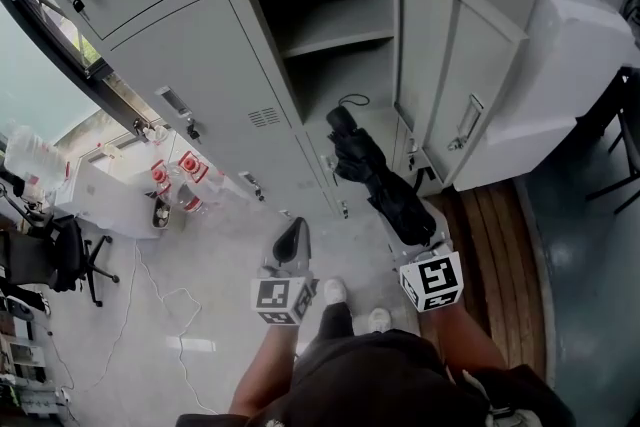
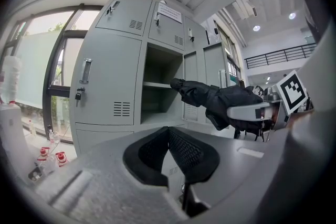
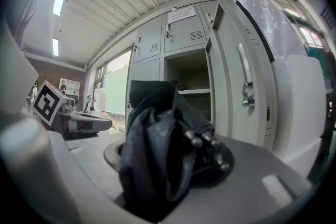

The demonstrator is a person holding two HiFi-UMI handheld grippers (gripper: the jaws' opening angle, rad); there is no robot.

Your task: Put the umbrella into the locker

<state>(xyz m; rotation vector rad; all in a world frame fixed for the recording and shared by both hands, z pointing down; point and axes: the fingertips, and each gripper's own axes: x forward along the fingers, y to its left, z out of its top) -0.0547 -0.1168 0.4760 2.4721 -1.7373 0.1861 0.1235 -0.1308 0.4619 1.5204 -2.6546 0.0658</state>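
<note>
Black folded umbrella is clamped in the right gripper. In the right gripper view the jaws are closed on bunched fabric and rib tips, with the bundle standing up between them. The umbrella runs near-to-far, its far end with the strap loop at the mouth of the open locker. Can't tell whether it has crossed the front edge. The rest of it is outside, in the air above the floor.

Locker is grey steel. Its door is swung out to the right, and there is one shelf inside in the upper part. The neighbouring doors on the left are closed.

Left gripper is left of the umbrella and apart from it, aimed at the same locker bank. Its pads meet at the tip with nothing between them.

The person's shoes are between the two grippers. Red-labelled bottles sit on the floor far left, by the window.
</note>
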